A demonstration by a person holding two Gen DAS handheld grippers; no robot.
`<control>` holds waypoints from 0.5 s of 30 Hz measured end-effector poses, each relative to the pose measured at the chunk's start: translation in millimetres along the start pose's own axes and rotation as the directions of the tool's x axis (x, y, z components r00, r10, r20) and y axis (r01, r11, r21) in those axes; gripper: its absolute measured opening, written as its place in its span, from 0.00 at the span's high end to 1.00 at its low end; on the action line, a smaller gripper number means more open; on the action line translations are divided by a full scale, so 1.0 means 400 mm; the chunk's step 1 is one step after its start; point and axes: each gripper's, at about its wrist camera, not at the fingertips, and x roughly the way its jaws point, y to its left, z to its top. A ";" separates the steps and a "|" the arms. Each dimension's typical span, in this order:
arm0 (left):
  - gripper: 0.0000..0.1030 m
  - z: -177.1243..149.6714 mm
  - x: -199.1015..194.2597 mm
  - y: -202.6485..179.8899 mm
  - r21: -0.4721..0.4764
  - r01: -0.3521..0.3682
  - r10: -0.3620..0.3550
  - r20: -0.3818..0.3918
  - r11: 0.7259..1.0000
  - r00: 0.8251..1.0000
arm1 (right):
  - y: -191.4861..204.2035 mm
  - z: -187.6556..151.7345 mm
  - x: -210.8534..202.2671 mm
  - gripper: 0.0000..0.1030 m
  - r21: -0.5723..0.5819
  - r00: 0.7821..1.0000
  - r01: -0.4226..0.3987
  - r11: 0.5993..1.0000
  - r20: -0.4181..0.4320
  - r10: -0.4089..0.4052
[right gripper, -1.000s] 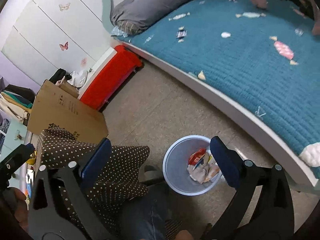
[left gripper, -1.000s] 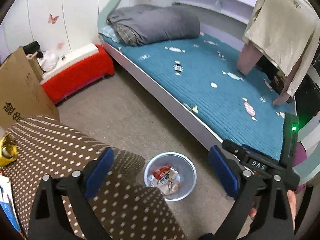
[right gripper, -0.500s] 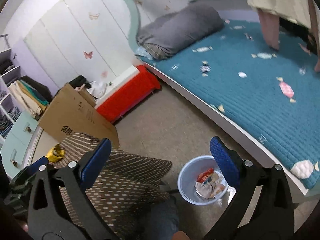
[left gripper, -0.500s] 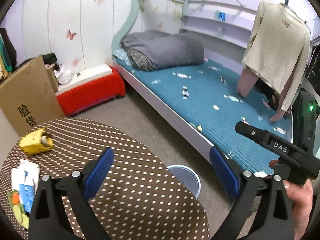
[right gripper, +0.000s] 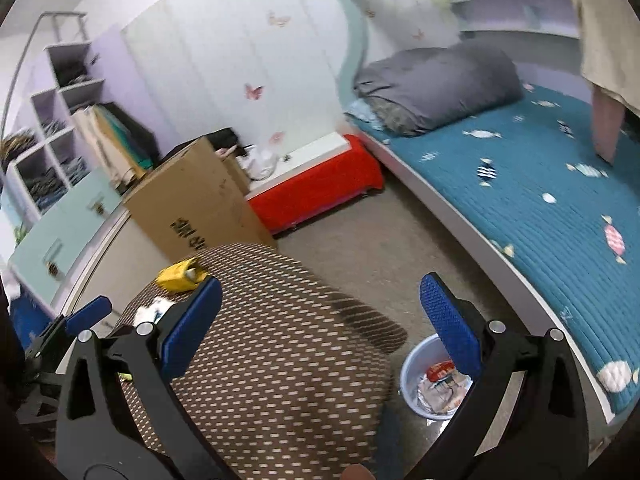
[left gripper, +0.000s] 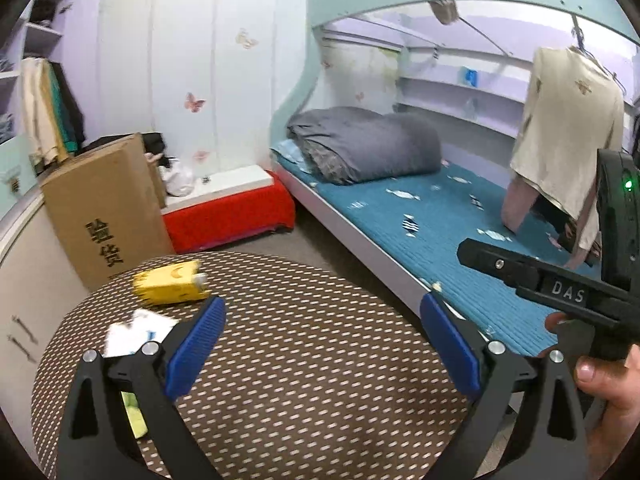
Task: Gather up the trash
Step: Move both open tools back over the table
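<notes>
Both cameras have tilted up since a second ago: the round dotted table (left gripper: 304, 364) now fills the lower part of each view, and in the left wrist view the bin has dropped out of sight behind the table's edge. The left gripper (left gripper: 322, 344) hangs over the table with its blue pads spread wide and nothing between them. The right gripper (right gripper: 320, 326) is equally spread and empty, held over the table's right side.

Trash lies along the table's far left edge — a crumpled yellow packet (left gripper: 172, 282) at the far rim, white paper scraps (left gripper: 134, 330) nearer along the left edge, and a pale green scrap (left gripper: 134, 414) partly hidden behind the left gripper's left finger. In the right wrist view the yellow packet (right gripper: 180, 274) sits just beyond the left pad's tip, with the white scraps (right gripper: 150, 312) beside it.

On the floor, off the table's right edge, stands the pale blue bin (right gripper: 412, 376), with wrappers (right gripper: 440, 388) already inside; the right gripper's right finger partly covers it. The bin stands between the table and the bed (right gripper: 540, 208).

A hand (left gripper: 608, 396) at the right border of the left wrist view holds the other gripper's black body, marked DAS. A cardboard box (left gripper: 104, 208) stands beyond the table's far edge, with a red bench (left gripper: 228, 216) beside it against the wall.
</notes>
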 end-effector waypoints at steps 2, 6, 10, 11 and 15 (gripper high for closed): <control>0.07 -0.015 -0.023 0.043 -0.027 -0.025 0.025 0.007 0.999 1.000 | 0.062 -0.007 0.016 0.06 -0.048 0.999 -0.034 0.998 -0.019 0.033; 0.07 -0.054 -0.058 0.133 -0.095 -0.072 0.073 0.009 0.993 0.997 | 0.173 -0.030 0.056 0.06 -0.126 0.994 -0.097 0.987 -0.064 0.090; 0.07 -0.093 -0.092 0.222 -0.155 -0.133 0.135 0.004 0.979 0.991 | 0.289 -0.060 0.100 0.06 -0.208 0.981 -0.174 0.962 -0.121 0.151; 0.07 -0.106 -0.104 0.248 -0.172 -0.156 0.160 0.006 0.973 0.987 | 0.316 -0.068 0.110 0.06 -0.225 0.977 -0.191 0.955 -0.135 0.164; 0.07 -0.151 -0.137 0.338 -0.224 -0.217 0.223 -0.002 0.950 0.975 | 0.432 -0.109 0.159 0.06 -0.310 0.958 -0.259 0.915 -0.199 0.204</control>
